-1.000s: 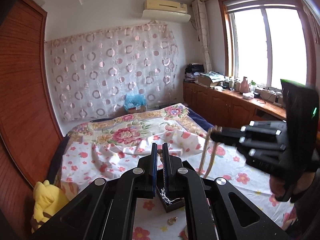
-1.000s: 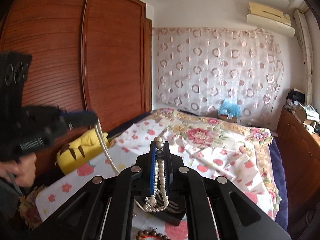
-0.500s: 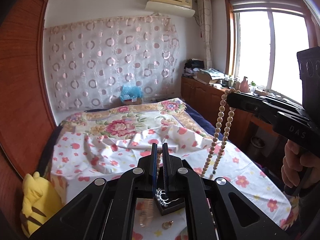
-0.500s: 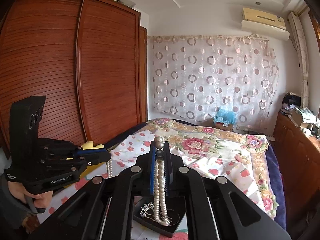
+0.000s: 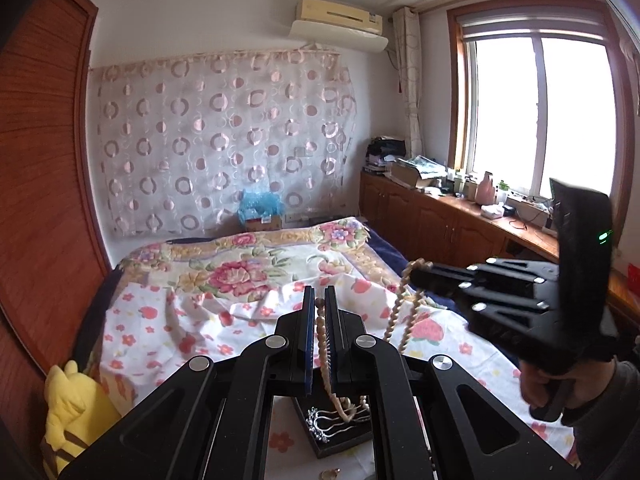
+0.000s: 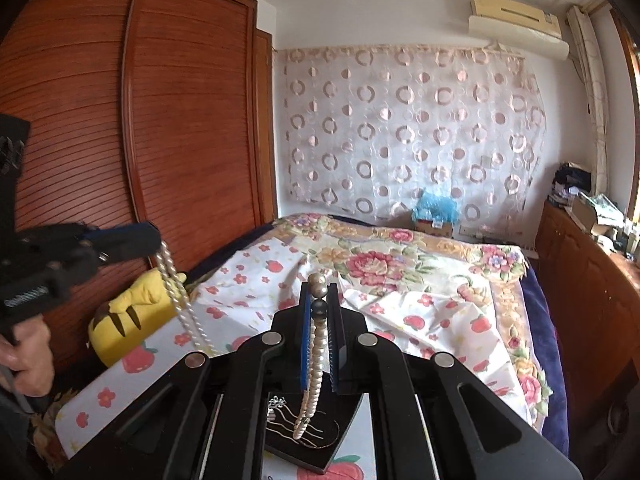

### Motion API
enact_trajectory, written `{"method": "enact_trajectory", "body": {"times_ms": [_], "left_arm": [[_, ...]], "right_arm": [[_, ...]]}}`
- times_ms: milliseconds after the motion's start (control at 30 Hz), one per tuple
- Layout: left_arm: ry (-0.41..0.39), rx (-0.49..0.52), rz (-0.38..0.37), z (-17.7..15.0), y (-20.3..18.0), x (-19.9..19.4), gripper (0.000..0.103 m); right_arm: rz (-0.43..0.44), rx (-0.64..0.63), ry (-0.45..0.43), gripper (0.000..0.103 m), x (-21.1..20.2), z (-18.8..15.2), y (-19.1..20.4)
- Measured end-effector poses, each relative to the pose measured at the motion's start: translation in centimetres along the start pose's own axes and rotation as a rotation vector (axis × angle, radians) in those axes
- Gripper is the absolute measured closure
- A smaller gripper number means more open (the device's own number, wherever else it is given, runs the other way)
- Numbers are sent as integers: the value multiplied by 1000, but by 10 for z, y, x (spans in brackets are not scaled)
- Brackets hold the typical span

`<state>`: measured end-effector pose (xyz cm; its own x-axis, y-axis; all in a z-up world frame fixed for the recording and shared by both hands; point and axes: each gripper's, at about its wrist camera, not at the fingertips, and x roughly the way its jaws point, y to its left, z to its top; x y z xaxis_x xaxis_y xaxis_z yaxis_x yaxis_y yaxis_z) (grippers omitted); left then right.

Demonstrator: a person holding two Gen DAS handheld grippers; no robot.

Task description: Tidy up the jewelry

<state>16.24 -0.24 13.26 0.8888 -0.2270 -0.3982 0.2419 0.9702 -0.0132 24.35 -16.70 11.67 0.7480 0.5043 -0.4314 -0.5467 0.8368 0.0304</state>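
A strand of cream pearl beads (image 6: 317,354) is strung between the two tools above a bed. The right tool (image 6: 319,300) is clenched on one end, with two larger beads showing above its tips, and the strand hangs down to a flat black jewelry tray (image 6: 344,426) that lies on the bed. The left tool (image 5: 319,304) also grips the pearls between its closed blue-padded fingers (image 5: 308,320), the strand trailing down to the tray, where a silver ornate hairpin (image 5: 326,426) rests.

The bed carries a white sheet printed with red fruit and small flowers (image 5: 168,320), and beyond it a cream quilt with large pink blossoms (image 5: 240,268). A yellow plush toy (image 5: 68,412) sits at the bed's left edge against a tall reddish-brown slatted wooden wardrobe (image 6: 180,120). A sheer pink curtain with ring patterns (image 5: 224,140) covers the far wall, under a beige wall air conditioner (image 5: 338,20). A bright wood-framed window (image 5: 536,112) stands over a cluttered wooden cabinet surface (image 5: 496,216).
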Motion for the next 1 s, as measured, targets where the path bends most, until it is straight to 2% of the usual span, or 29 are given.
{"method": "enact_trajectory", "body": {"times_ms": [300,400,767,933,1000], "left_arm": [[49,22,-3,-20,-9,29,99],[46,37,5,-23,-12,31,99],[35,-30,-47,-18,0,32,99],[-1,-11,-49,-10,-8,21,99],[-7,6,-25,-9,-10,20,99]], "right_arm": [[-19,33,55,95,38,-18,-9],[-28,38,66,95,48,-23,-11],[-51,42,107,95,72,-35,-19],[-52,47,117,95,76,-39,-21],[-50,52,121,95,77,-40,-23]]}}
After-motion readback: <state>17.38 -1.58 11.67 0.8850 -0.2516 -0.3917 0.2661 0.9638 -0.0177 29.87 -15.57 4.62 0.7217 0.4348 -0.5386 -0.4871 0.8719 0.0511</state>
